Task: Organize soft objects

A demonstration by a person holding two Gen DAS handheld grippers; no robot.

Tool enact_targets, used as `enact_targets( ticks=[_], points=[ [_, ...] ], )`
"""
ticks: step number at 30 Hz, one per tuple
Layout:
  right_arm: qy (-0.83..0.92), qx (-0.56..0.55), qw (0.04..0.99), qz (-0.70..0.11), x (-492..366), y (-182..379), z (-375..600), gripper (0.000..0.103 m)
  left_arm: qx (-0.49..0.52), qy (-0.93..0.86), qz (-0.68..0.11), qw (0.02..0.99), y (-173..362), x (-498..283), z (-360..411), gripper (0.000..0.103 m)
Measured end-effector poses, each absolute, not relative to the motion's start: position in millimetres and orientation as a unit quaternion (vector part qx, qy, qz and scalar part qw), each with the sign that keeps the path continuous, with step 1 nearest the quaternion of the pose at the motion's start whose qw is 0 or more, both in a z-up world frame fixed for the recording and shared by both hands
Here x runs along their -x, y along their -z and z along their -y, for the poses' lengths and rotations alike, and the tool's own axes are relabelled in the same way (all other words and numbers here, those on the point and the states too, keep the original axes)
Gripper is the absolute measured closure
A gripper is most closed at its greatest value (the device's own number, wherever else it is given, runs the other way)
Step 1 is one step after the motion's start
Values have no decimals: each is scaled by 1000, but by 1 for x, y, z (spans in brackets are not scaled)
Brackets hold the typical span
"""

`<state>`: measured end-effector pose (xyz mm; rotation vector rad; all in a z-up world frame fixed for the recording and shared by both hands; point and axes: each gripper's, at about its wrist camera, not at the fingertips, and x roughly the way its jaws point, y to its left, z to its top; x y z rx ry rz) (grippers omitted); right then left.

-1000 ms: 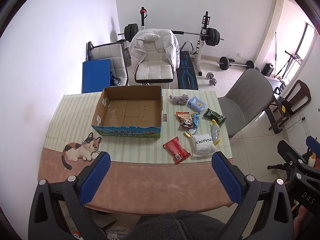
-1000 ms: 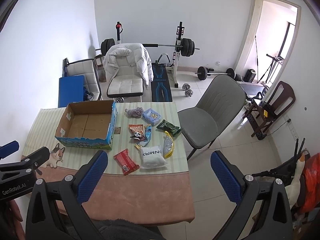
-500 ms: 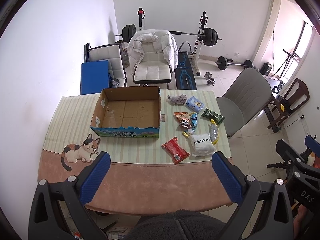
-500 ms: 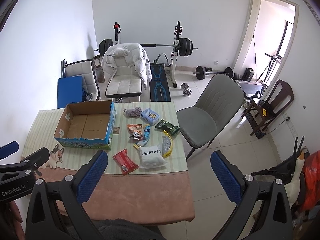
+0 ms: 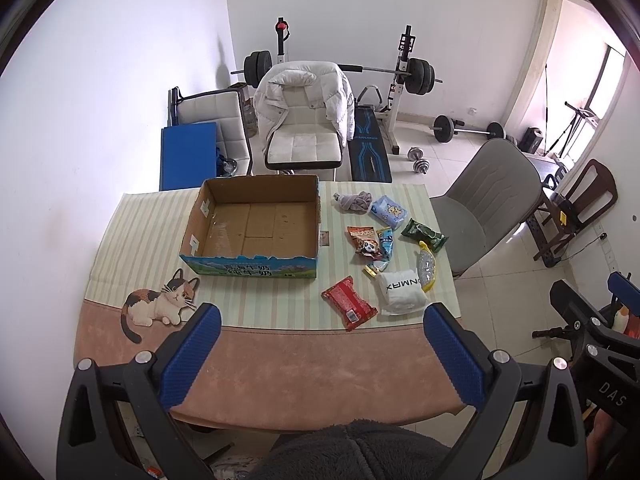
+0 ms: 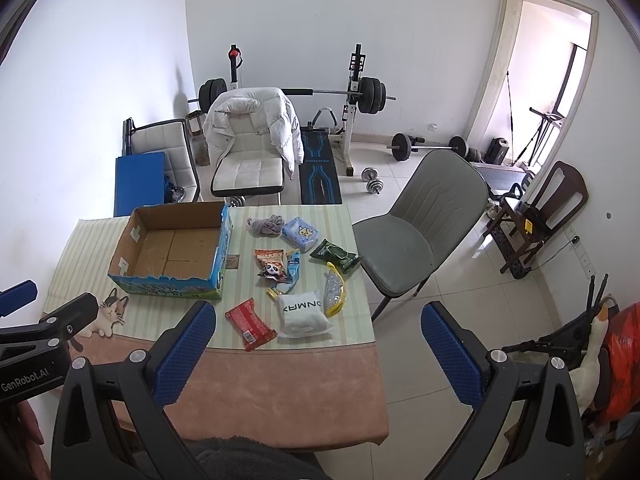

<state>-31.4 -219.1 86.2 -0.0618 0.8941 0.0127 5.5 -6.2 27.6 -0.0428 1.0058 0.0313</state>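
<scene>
An open, empty cardboard box (image 5: 256, 228) (image 6: 172, 252) sits on the table. To its right lie several soft packets: a red pack (image 5: 349, 303) (image 6: 250, 324), a white pack (image 5: 401, 292) (image 6: 302, 313), a panda snack bag (image 5: 365, 241), a blue tissue pack (image 5: 388, 212), a green pack (image 5: 424, 234), a yellow-edged bag (image 5: 426, 270) and a grey cloth (image 5: 354, 202) (image 6: 264, 225). My left gripper (image 5: 320, 354) and right gripper (image 6: 316, 354) are both open and empty, held above the table's near edge, well short of the objects.
The table (image 5: 280, 364) has a striped cover with a cat print (image 5: 160, 306). A grey chair (image 6: 416, 232) stands at the table's right side. A white chair with a jacket (image 5: 304, 120), a blue mat and weight equipment stand behind.
Both grippers have shifted slightly; the views drifted a little, with the table scene moving left and up. Nothing was grasped or moved on the table.
</scene>
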Motion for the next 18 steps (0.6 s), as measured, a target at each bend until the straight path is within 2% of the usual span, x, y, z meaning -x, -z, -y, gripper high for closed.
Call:
enact_targets(
  ticks=[10, 15, 18],
  points=[
    [9, 13, 891, -453, 8, -63, 237, 0, -13, 4, -483, 876, -7, -42, 28, 0],
    [16, -4, 865, -501, -42, -5, 265, 0, -94, 16, -523, 847, 55, -85, 42, 0],
    [16, -10, 844, -537, -73, 40, 277, 0, -83, 28, -570, 817, 102, -113, 39, 0]
  ],
)
